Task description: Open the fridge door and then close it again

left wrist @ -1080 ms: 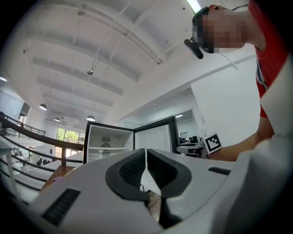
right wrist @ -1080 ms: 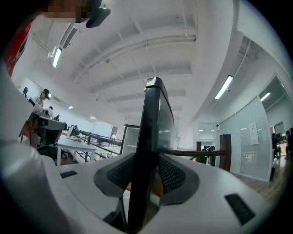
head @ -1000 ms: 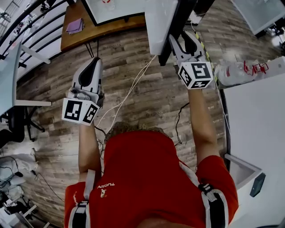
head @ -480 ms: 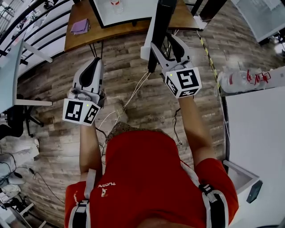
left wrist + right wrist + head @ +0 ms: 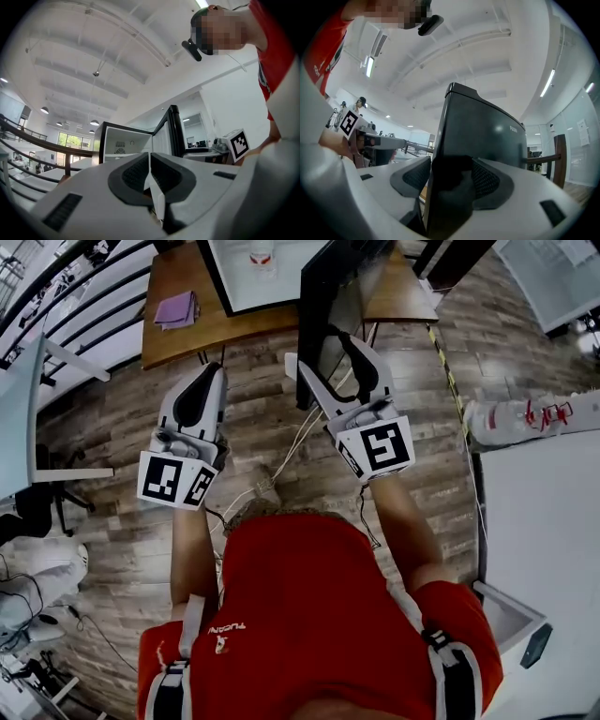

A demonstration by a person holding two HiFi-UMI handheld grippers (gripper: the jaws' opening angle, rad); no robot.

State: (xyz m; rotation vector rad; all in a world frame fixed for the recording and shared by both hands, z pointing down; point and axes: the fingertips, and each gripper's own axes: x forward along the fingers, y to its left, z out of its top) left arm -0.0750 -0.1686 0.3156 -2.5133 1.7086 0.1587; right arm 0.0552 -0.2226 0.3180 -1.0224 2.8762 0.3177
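Fridge [image 5: 246,287] position: on the wooden table [image 5: 187,334], at its near edge, with the white interior exposed. The task's first half therefore reads as done.

Fridge door [image 5: 323,324] position: swung well out past the table's near edge, black outer face to the right, free edge towards the person.

Right gripper [image 5: 336,357]: its jaws have just been opening and now stand wide. The door's free edge lies between them, and the left pad is visibly clear of it, so no clamp is applied. Judgement: this loose straddle suits releasing the door or re-setting contact for the closing push.

Left gripper [image 5: 208,371]: held over the floor beside the door, well clear of the swing path, jaws together on nothing. It has no apparent role.
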